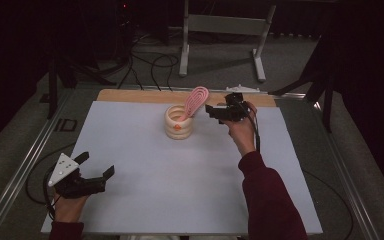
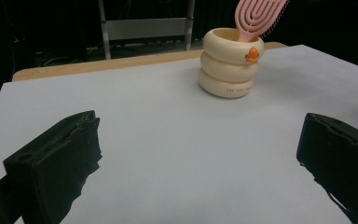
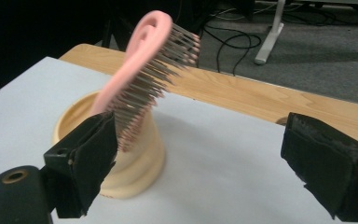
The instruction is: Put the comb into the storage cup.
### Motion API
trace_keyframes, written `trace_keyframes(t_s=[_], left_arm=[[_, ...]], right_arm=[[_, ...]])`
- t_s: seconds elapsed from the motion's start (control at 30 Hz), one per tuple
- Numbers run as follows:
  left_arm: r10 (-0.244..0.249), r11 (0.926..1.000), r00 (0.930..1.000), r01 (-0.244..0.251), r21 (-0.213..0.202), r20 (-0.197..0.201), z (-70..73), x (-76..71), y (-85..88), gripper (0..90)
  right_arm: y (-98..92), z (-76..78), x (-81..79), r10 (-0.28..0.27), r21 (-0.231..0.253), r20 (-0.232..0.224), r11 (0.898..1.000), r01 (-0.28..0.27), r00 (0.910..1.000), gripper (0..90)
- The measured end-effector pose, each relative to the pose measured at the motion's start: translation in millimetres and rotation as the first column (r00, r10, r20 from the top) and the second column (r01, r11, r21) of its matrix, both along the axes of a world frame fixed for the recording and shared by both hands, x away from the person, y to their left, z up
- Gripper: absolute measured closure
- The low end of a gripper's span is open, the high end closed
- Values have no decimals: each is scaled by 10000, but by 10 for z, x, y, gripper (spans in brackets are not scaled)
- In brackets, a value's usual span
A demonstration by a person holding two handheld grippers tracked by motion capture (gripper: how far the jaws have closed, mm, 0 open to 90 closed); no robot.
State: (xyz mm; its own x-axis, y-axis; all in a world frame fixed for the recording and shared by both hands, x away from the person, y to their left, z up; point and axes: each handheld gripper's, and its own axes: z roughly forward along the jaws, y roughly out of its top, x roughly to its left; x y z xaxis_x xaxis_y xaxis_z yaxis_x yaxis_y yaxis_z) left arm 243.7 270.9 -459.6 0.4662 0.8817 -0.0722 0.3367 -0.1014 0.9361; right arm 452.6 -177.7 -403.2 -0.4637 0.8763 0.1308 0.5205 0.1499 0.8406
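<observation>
Pink brush (image 1: 196, 100) stands handle-down in the cream ringed cup (image 1: 178, 122), at about 12 o'clock on the grey mat (image 1: 130, 150), near the far edge. Brush head sticks out above the rim and leans toward 1–2 o'clock in the high view, so its long axis runs steeply up and tilts toward the right hand's side. Bristles face the right gripper, as seen in the right gripper view (image 3: 154, 88).

Right gripper (image 1: 215, 111) hovers just beside the cup at its 3 o'clock, jaws spread wide, nothing between them. In its own view the left jaw is close against the cup wall and lower bristles; touching or not, cannot tell. The brush head lies up and left of the jaw gap, not centred in it.

Left gripper (image 1: 97, 170) sits at 7 o'clock on the mat, well apart from the cup, jaws also released and empty; its view looks across bare mat to the cup (image 2: 228, 65).

Right hand is clearly nearer. Judgement: to take the brush, the right gripper needs to shift toward the head and bracket its flat sides before closing.
</observation>
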Motion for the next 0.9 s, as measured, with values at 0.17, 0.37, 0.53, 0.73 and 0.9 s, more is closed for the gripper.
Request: trace_keyframes(t_s=[0.17,0.37,0.53,0.73,0.9], left_arm=[[27,10000,10000,-27,4,46,7,3,-4,0],[60,10000,9999,-61,45,117,25,12,-3,0],[127,9999,9998,-128,62,167,47,21,3,0],[158,9998,9997,-160,92,197,56,32,13,0],[128,9998,9997,-131,138,210,67,47,11,0]], right_arm=[[-88,-4,-41,1,-126,39,9999,-1,10000,107],[-180,-5,-98,-85,-273,136,9996,89,9999,103],[-244,-15,-161,-87,-307,210,9995,93,9997,103],[-350,-64,-225,-179,-276,236,9994,186,9996,101],[-428,-108,-260,-276,-203,195,9994,280,9994,100]])
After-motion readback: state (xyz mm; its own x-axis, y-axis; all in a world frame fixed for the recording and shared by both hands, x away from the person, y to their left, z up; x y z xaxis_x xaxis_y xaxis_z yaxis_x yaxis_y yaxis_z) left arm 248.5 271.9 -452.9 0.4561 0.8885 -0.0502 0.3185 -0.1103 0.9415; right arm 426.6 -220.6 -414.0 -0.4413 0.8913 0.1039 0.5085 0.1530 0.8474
